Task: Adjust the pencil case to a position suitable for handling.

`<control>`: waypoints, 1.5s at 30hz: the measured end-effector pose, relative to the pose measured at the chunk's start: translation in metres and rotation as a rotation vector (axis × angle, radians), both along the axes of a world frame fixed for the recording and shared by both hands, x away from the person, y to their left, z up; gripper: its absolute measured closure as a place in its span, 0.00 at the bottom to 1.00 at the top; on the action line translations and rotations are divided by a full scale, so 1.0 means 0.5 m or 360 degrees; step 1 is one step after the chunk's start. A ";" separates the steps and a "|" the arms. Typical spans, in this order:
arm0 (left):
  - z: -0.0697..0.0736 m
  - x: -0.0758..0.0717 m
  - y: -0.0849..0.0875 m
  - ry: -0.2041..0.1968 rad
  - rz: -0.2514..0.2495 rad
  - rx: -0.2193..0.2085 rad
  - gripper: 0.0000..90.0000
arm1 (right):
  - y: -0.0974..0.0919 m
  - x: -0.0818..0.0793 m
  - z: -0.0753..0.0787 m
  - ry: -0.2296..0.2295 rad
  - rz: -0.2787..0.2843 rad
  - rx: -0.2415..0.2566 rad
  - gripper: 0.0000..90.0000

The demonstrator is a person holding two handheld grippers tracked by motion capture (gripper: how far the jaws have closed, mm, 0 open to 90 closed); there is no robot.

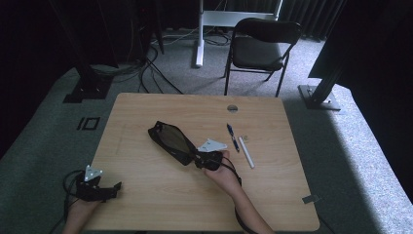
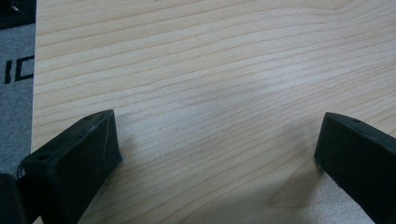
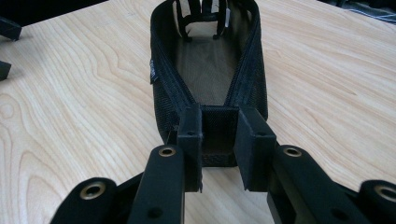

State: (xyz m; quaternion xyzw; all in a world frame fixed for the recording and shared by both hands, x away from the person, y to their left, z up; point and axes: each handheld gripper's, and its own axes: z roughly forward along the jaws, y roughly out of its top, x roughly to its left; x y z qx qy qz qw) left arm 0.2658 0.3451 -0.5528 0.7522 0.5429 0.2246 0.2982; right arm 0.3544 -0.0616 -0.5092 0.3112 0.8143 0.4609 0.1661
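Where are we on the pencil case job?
Done: the pencil case lies unzipped and open on the table. In hand: the right tongs are clamped on its near end, apparently holding it open; the left tongs sit open at the table's near left edge. Left: the blue pen and white pen lie outside, beside the case.

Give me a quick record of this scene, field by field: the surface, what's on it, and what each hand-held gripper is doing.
surface: wooden table
case: black mesh pencil case, unzipped and open, mid-table
pens: blue pen and white pen, side by side right of the case
left hand-held gripper: jaws wide open over bare wood at the table's near-left corner
right hand-held gripper: jaws closed on the case's near end
background: black folding chair beyond the table
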 end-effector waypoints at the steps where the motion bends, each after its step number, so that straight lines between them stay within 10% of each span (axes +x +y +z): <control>1: 0.000 0.000 0.000 0.0000 0.0000 0.0000 0.00 | -0.004 -0.002 0.000 -0.0001 -0.0004 0.0001 0.81; 45: 0.000 0.000 0.000 0.0000 0.0000 0.0001 0.00 | -0.175 -0.134 -0.006 -0.0003 -0.0128 -0.0022 0.81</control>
